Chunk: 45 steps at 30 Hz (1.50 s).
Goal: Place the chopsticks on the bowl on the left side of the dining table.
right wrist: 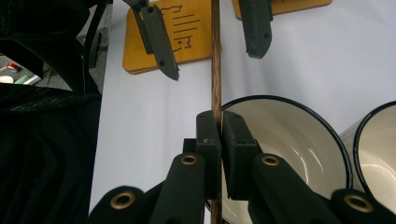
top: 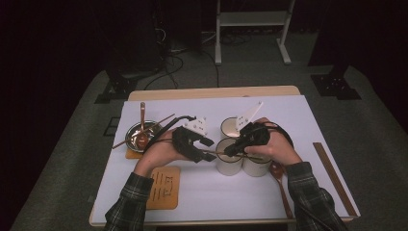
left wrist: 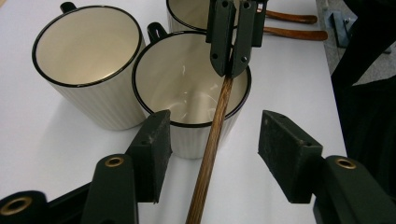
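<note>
My right claw (right wrist: 219,135) pinches a chopstick (left wrist: 212,140) over an empty mug (left wrist: 187,88), my left claw (left wrist: 215,144) gapes around the stick untouching, and the coaster's (right wrist: 187,32) markings are unreadable.

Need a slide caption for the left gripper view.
Open left hand-held gripper straddling a wooden chopstick that the right hand-held gripper pinches above a ribbed cream mug.
</note>
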### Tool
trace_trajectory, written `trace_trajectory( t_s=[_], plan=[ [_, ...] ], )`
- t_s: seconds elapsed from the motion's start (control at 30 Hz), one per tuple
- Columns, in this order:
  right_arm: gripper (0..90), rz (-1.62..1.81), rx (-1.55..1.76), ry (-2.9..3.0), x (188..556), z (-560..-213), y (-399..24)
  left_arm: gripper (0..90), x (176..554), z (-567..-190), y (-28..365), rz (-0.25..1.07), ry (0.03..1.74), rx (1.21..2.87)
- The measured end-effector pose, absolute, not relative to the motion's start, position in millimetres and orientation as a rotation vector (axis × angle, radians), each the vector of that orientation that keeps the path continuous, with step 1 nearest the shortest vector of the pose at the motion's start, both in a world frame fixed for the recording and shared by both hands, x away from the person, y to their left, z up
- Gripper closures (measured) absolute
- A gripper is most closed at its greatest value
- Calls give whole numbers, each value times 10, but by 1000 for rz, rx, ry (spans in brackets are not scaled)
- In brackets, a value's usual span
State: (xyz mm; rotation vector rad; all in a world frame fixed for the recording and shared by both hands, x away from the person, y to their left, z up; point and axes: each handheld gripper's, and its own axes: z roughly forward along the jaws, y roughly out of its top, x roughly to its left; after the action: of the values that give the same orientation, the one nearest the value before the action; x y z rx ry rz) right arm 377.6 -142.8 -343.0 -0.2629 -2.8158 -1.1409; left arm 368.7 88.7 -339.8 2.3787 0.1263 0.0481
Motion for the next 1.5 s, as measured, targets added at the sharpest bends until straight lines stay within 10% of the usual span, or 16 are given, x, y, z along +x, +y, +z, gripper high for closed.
trace_trajectory(
  t_s=[1.5],
  plan=[
    [855, -1143, -225, -2835, 3704, -3364, -1341, 733, 3658, -3439, 779, -9, 109, 2440]
  ],
)
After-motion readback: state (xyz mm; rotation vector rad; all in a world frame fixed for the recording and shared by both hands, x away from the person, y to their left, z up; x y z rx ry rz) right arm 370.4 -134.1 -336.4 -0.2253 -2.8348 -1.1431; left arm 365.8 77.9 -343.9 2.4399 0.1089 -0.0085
